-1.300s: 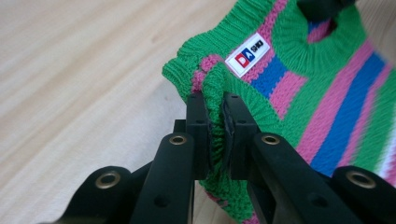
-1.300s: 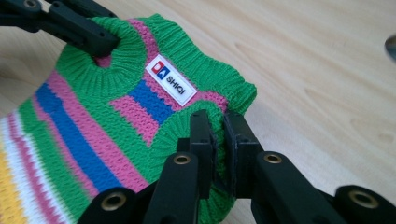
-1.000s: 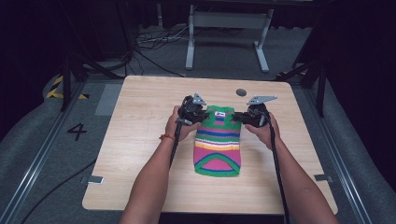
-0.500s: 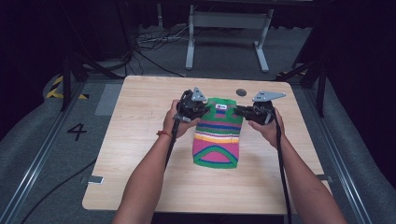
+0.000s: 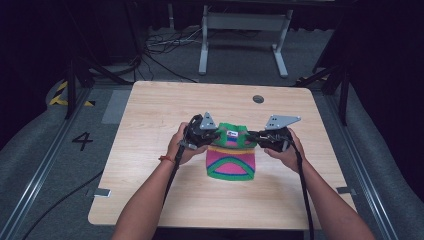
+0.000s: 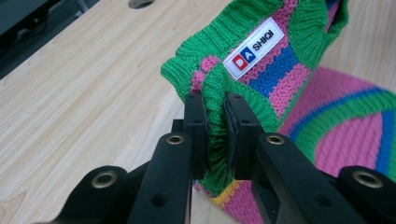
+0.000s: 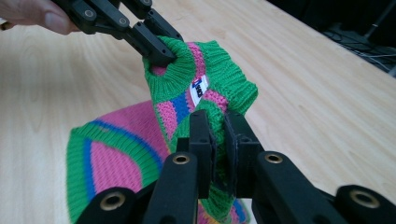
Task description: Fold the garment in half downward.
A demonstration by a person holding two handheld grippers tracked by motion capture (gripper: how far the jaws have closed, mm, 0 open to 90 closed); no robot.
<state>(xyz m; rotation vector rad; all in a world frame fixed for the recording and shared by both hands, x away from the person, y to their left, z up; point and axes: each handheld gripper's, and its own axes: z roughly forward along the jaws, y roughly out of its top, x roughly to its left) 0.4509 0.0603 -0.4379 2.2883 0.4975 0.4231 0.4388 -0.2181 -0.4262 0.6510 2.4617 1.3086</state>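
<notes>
Since the earlier frame the striped knitted garment (image 5: 231, 155) has been folded shorter on the worktop (image 5: 150, 110). Its green ribbed edge is pinched by each closed hand-held gripper, left (image 6: 215, 122) and right (image 7: 218, 135); both corners should be carried level and laid squarely.

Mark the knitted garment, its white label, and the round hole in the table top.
knitted garment (image 5: 231, 167): high view, on the pink panel of its lower half.
white label (image 6: 253, 47): left gripper view, on the middle of the label's printed face.
round hole (image 5: 258, 99): high view, on the hole's dark middle.
</notes>
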